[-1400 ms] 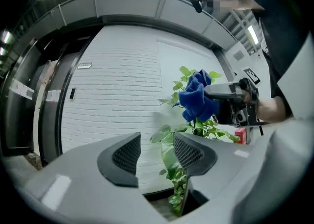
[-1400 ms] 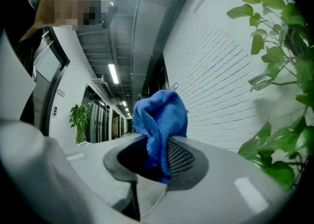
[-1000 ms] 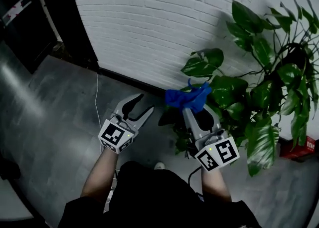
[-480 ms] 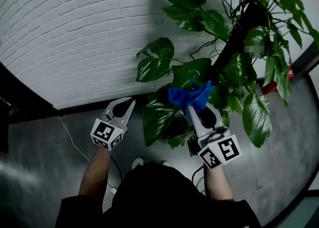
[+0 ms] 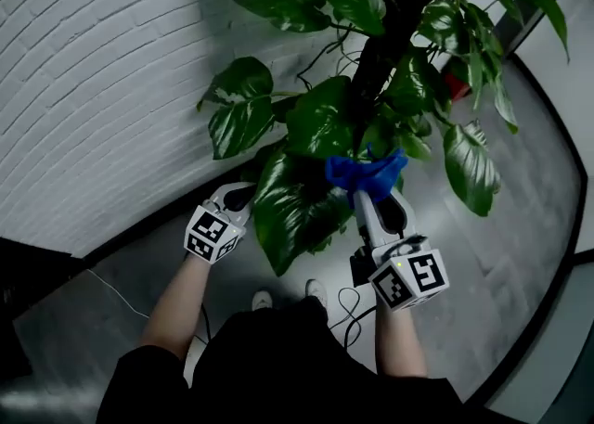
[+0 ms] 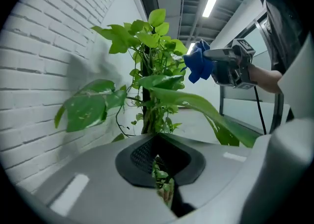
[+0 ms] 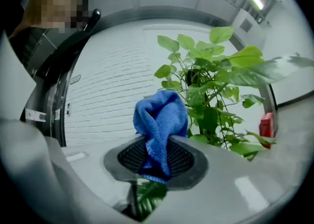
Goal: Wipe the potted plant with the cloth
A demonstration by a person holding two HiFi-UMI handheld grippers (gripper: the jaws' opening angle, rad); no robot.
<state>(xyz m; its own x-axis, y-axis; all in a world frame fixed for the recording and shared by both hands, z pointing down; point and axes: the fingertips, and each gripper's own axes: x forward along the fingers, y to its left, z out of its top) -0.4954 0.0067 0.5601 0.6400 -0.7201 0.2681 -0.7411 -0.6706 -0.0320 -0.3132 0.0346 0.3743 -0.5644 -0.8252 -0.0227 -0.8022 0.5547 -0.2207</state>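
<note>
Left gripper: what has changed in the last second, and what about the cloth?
The left gripper shut, empty, and moved in beside a low leaf of the potted plant. The right gripper stays shut on the blue cloth, now closer to the leaves.

Black top (image 5: pixel 269 357), 2 grey grippers (image 5: pixel 244 194) (image 5: pixel 365 196) (marker cubes (image 5: pixel 213 234) (image 5: pixel 409 281))

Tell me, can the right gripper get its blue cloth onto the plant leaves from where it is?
Probably yes. The right gripper is shut on the cloth, and the cloth sits close beside the leaves with nothing between them. The left gripper is off to the side.
</note>
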